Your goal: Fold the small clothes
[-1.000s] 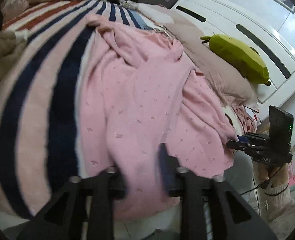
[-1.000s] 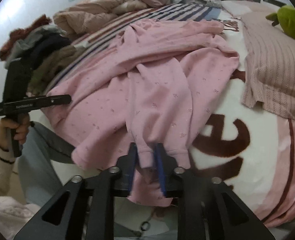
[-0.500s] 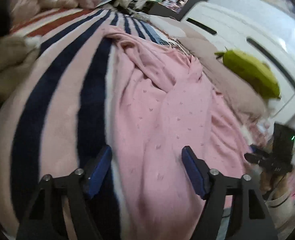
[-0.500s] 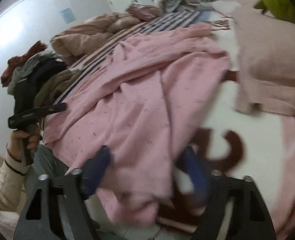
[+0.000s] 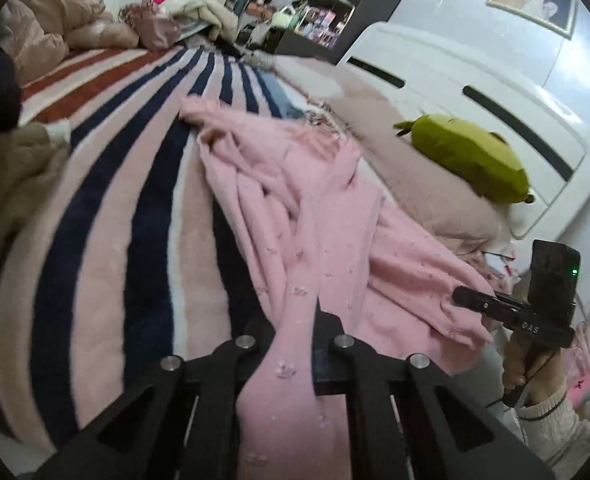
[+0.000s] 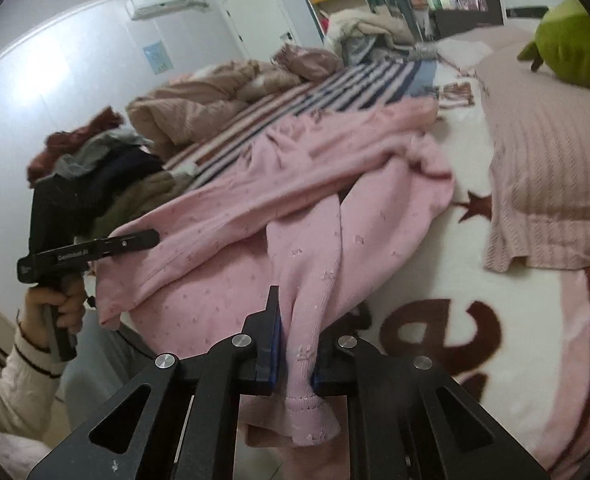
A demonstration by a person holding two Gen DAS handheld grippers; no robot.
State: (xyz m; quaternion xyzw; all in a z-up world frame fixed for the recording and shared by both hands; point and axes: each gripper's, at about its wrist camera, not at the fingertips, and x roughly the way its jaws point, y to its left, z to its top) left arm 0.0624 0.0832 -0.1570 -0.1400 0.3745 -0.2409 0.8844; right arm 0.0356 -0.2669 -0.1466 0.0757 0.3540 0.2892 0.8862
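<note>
Pink dotted garment [image 5: 319,240], crumpled, spread across bed, near hem pinched

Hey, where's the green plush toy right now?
The green plush toy lies at the right of the left wrist view, on the beige pillow by the white headboard, beyond the pink garment.

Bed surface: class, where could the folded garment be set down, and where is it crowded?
Free: the navy-and-pink striped blanket left of the pink dotted knit garment, and the cream lettered blanket between it and the ribbed dusty-pink throw. Crowded: the heaped clothes pile and the green plush toy.
</note>
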